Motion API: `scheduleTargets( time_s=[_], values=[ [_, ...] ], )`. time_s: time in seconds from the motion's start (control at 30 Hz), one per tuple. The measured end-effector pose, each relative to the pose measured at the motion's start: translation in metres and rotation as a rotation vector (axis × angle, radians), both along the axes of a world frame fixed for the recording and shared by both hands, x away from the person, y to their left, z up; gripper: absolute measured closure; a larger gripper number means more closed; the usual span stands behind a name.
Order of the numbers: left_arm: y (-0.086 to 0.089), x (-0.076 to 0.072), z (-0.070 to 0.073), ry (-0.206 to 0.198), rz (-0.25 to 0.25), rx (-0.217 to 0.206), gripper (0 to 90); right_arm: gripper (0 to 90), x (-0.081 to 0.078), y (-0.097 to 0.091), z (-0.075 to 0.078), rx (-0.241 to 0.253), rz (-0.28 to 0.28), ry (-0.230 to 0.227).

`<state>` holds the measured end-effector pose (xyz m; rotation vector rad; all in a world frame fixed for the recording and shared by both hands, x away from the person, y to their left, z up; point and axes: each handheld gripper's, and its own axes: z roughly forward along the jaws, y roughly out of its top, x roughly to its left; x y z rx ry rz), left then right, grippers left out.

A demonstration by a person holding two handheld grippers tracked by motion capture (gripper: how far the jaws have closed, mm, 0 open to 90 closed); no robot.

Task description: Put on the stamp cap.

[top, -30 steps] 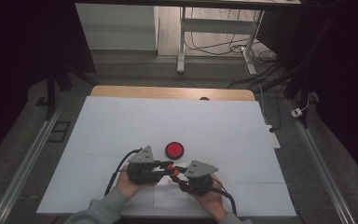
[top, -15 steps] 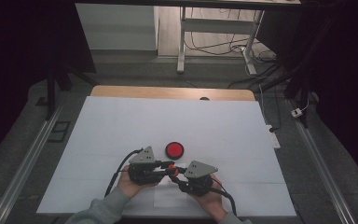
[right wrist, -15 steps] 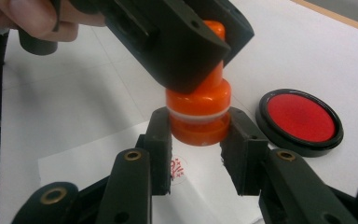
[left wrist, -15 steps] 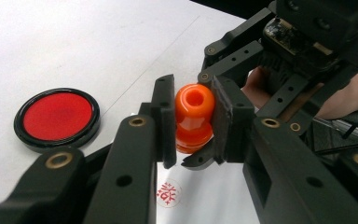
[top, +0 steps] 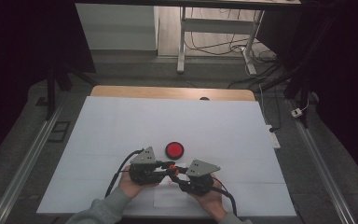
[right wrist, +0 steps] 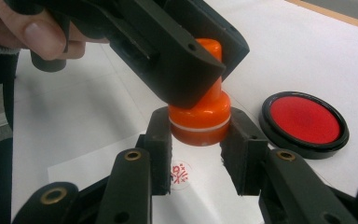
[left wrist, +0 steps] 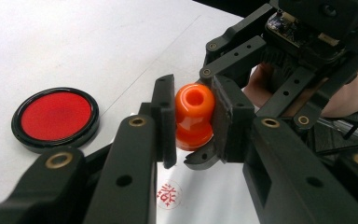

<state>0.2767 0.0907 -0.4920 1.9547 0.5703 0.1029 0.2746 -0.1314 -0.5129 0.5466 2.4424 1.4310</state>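
Both grippers met near the front edge of the white table (top: 121, 121), their jaws closed on one orange stamp (left wrist: 194, 115) held just above a paper slip (top: 170, 199). The left gripper (left wrist: 193, 119) clamped the stamp's narrow upper part between its pads, nearly as far closed as it goes. The right gripper (right wrist: 198, 140) pinched the wider lower body, where a pale ring ran round it, and was likewise almost fully closed. In the right gripper view the left gripper's jaw crossed over the stamp's top from the upper left, so the two sets of jaws crowded each other with little slack between them.

A red seal print (right wrist: 181, 172) lay on the slip directly under the stamp, showing between the right gripper's jaws. I could not tell how far the stamp's base stood off the paper.

The round ink pad (top: 174, 150), red inside a black rim, sat open just beyond the grippers, close but apart from them. Past it the table stretched bare to its wooden far edge (top: 172, 92), and wide open surface lay to both sides. Toward the person there was little room: the hands rested near the table's front edge, and the slip reached almost to it. Cables trailed back from each gripper toward that edge.
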Motion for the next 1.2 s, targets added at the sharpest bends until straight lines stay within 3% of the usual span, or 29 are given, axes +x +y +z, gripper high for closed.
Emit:
scheduleTargets(
  time_s=[0.53,1.2],
  values=[
    [0.001,-0.001,-0.002,-0.007,-0.005,-0.012,72.7,65.0,-0.003,0.001,0.001,0.001,-0.017,-0.002],
    [-0.005,-0.005,-0.012,-0.021,0.025,-0.001,73.1,64.9,0.0,0.0,-0.004,-0.001,-0.019,0.066]
  ],
)
